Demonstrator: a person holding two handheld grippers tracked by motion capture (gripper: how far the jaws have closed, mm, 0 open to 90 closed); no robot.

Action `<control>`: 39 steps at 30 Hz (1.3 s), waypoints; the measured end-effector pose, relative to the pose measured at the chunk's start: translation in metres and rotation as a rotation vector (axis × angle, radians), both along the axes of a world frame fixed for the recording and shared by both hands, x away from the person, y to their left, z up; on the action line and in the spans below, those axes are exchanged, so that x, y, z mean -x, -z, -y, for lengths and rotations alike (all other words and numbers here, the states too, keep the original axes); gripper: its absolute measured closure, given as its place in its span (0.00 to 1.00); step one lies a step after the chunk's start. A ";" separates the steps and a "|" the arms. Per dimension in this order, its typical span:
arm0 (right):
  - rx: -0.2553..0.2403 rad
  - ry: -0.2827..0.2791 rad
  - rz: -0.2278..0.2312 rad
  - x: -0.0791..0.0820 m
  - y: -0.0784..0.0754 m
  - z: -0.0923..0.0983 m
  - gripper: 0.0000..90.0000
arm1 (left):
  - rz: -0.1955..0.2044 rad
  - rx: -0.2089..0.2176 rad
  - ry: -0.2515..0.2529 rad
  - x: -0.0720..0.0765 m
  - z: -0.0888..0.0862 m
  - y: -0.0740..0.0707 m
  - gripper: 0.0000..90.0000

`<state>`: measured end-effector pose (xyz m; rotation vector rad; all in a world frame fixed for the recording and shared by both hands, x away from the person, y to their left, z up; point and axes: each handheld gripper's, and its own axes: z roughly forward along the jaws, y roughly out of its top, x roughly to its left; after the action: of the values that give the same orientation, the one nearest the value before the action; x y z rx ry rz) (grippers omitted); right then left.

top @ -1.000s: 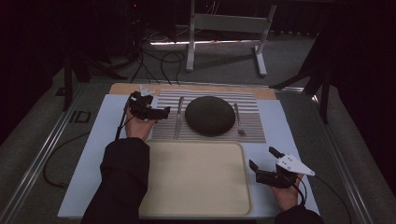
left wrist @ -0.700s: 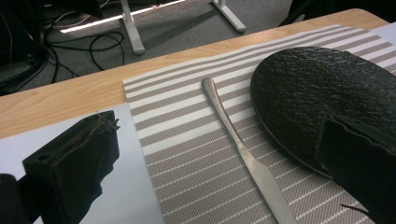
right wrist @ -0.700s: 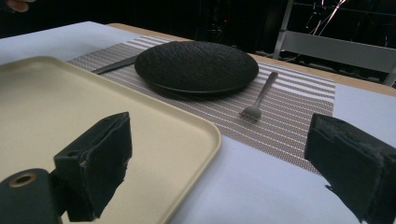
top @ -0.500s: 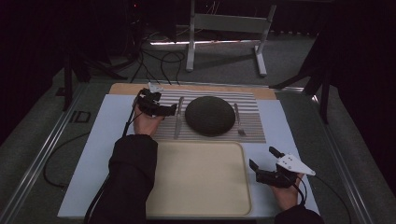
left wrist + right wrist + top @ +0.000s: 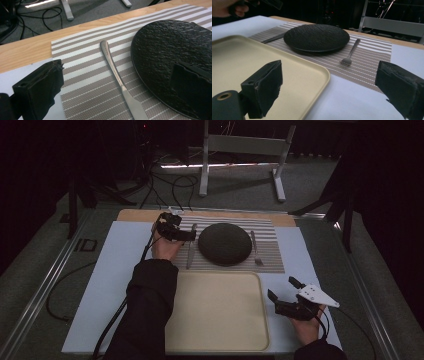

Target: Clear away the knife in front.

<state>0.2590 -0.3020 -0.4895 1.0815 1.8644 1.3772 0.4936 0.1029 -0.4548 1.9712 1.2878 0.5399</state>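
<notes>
A silver knife (image 5: 191,252) (image 5: 117,80) lies on the striped placemat (image 5: 270,262), left of a black plate (image 5: 224,243) (image 5: 170,55). A fork (image 5: 256,249) (image 5: 350,53) lies to the right of the plate. My left gripper (image 5: 186,235) (image 5: 118,67) hovers open just above the knife's handle, one jaw on each side of it and the far jaw over the plate's edge. My right gripper (image 5: 282,288) (image 5: 330,67) is open and holds nothing, low beside the right edge of the beige tray (image 5: 217,315) (image 5: 244,62).
A pale blue mat (image 5: 110,285) covers the table, with a wooden strip (image 5: 140,215) along its far edge. Beyond the table are cables (image 5: 165,182) and a metal stand (image 5: 240,150) on the floor. The other hand (image 5: 232,7) shows at the top left of the right gripper view.
My left gripper has moved right, from the blue mat onto the placemat over the knife. The right gripper has stayed put.
</notes>
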 end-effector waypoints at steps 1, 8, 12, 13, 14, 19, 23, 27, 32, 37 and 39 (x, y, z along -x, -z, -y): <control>-0.003 0.000 0.002 -0.001 0.000 0.001 0.08 | -0.006 0.003 -0.005 -0.002 0.000 0.001 0.01; -0.010 0.006 -0.002 -0.001 0.000 0.002 0.08 | -0.056 -0.007 -0.019 -0.012 0.005 0.009 0.01; -0.007 0.003 -0.003 -0.002 0.000 0.001 0.08 | -0.083 -0.002 -0.029 -0.019 0.010 0.011 0.02; -0.007 0.003 -0.003 -0.002 0.000 0.001 0.08 | -0.094 0.004 -0.034 -0.020 0.010 0.012 0.03; -0.007 0.003 -0.003 -0.002 0.000 0.001 0.08 | -0.110 0.004 -0.036 -0.022 0.011 0.014 0.03; -0.013 0.006 -0.002 -0.003 0.000 0.002 0.08 | -0.183 -0.020 -0.047 -0.032 0.017 0.021 0.04; -0.015 0.005 0.001 -0.003 0.000 0.002 0.08 | -0.225 -0.001 -0.090 -0.038 0.018 0.028 0.10; -0.016 0.004 0.000 -0.003 0.000 0.002 0.08 | -0.263 -0.016 -0.100 -0.039 0.019 0.036 0.18; -0.013 0.005 -0.002 -0.003 0.000 0.002 0.08 | -0.276 -0.040 -0.102 -0.038 0.025 0.042 0.34; -0.011 0.005 -0.002 -0.003 0.000 0.002 0.08 | -0.291 -0.057 -0.095 -0.038 0.032 0.048 0.50; -0.011 0.004 -0.003 -0.003 0.000 0.002 0.08 | -0.302 -0.054 -0.097 -0.038 0.033 0.050 0.56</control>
<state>0.2622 -0.3039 -0.4896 1.0927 1.8579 1.3853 0.5316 0.0696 -0.5053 2.1012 1.5743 0.3335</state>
